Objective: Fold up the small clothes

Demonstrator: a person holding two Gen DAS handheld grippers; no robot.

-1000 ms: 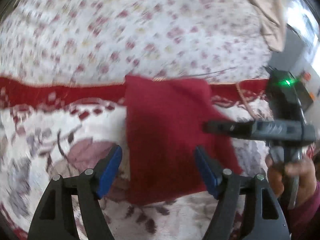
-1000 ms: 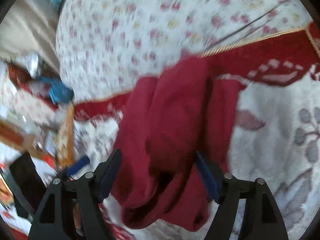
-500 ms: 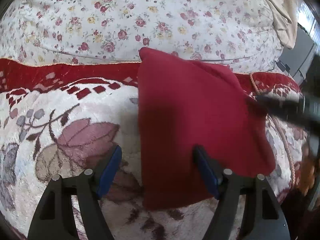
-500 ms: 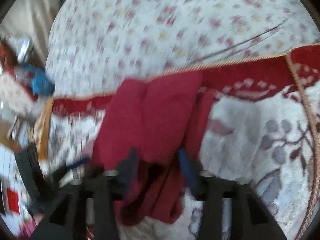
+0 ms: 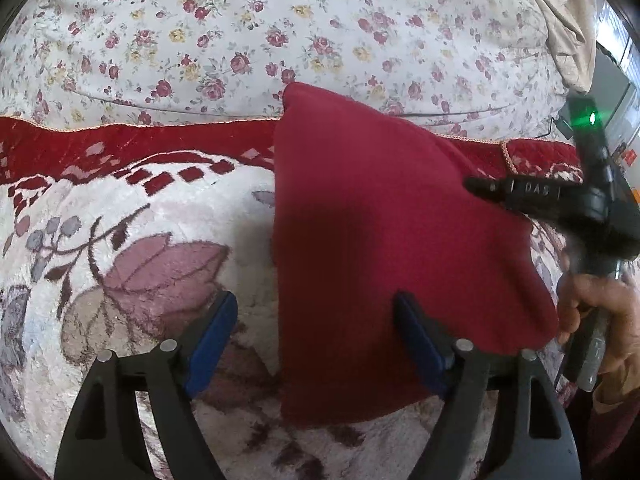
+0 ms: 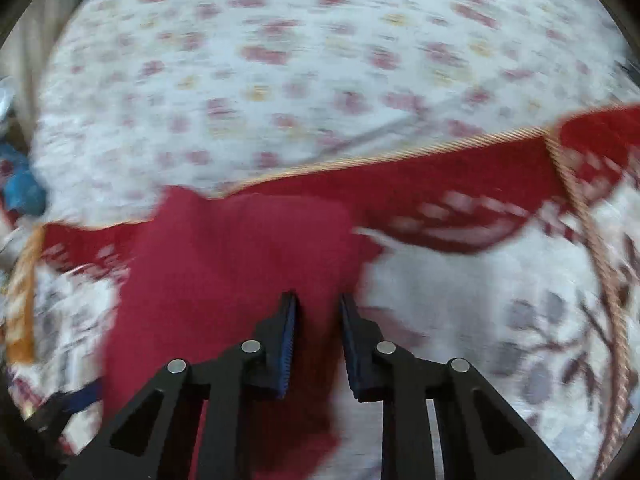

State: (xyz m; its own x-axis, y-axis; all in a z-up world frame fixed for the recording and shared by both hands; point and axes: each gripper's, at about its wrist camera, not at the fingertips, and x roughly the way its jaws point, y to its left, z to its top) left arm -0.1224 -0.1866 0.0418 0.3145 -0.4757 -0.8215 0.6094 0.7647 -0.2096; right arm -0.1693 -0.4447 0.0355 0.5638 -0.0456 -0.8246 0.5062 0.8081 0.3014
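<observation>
Left wrist view shows the red garment [image 5: 384, 248] folded flat on the patterned blanket [image 5: 132, 240], the left gripper [image 5: 316, 332] opening, straddling its near edge. The right gripper [image 6: 318, 320] is closing over red cloth. Next fold needs a firm pinch.

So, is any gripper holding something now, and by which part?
The left gripper is open, gripping nothing. The right gripper is closing over the red cloth's near edge; a firm hold cannot be told.

Patterned rug [image 5: 120, 240], floral sheet [image 5: 240, 32]
</observation>
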